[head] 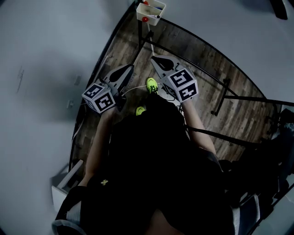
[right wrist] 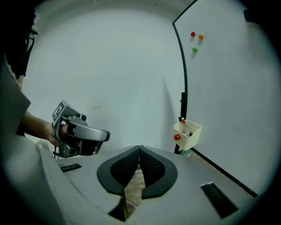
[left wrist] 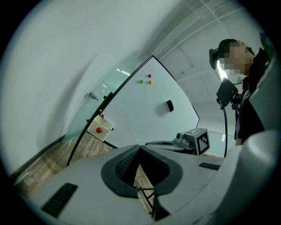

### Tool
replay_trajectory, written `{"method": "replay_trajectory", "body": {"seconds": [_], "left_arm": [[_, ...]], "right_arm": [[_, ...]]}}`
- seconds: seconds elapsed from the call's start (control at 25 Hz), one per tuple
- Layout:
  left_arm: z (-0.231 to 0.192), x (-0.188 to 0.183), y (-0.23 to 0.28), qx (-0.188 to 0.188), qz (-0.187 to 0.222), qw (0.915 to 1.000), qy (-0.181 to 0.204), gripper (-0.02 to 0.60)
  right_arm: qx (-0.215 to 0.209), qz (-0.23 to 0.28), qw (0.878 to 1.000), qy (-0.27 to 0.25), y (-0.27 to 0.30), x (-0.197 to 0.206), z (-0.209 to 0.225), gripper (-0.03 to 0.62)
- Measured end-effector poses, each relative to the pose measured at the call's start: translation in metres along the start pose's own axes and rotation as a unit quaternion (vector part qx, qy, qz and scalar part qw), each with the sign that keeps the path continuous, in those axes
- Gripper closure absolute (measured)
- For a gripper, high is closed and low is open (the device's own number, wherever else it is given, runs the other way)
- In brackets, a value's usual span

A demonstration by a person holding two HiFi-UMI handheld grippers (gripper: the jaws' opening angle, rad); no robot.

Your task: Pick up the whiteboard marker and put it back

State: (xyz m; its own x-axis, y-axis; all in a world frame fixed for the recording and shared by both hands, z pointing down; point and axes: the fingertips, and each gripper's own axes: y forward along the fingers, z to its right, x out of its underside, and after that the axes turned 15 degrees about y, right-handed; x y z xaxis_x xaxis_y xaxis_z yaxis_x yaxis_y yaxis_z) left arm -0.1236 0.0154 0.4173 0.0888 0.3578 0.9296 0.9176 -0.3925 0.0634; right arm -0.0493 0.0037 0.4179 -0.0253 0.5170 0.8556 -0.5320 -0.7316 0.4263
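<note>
Left claw [left wrist: 139, 148] and right claw [right wrist: 139, 149] both clenched on nothing; marker [head: 155, 8], as far as I can tell, lying in the cream box [right wrist: 188, 137] at the whiteboard [right wrist: 228, 88] edge, well ahead: pick-up and return both outstanding, by my reckoning.

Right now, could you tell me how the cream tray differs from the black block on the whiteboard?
The cream tray is an open box with a red dot on its side; the black block is dark and solid. The tray hangs off the whiteboard's black frame edge; the block sits on its white face. Both are attached to the board.
</note>
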Motion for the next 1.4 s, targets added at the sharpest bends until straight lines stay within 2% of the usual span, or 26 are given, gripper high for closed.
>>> {"method": "replay_trajectory", "body": {"seconds": [0.44, 0.8, 1.4], "left_arm": [[-0.055, -0.024, 0.070, -0.021, 0.000, 0.9998, -0.007, 0.581], [-0.081, -0.035, 0.112, -0.041, 0.002, 0.9990, -0.013, 0.581], [-0.105, -0.041, 0.165, -0.070, 0.008, 0.9974, -0.017, 0.581]], "right_arm": [[-0.008, -0.017, 0.999, -0.032, 0.042, -0.043, 0.076, 0.586], [-0.012, -0.034, 0.995, -0.093, 0.064, -0.066, 0.116, 0.586], [-0.045, -0.078, 0.982, -0.164, 0.096, -0.071, 0.158, 0.468]]}}
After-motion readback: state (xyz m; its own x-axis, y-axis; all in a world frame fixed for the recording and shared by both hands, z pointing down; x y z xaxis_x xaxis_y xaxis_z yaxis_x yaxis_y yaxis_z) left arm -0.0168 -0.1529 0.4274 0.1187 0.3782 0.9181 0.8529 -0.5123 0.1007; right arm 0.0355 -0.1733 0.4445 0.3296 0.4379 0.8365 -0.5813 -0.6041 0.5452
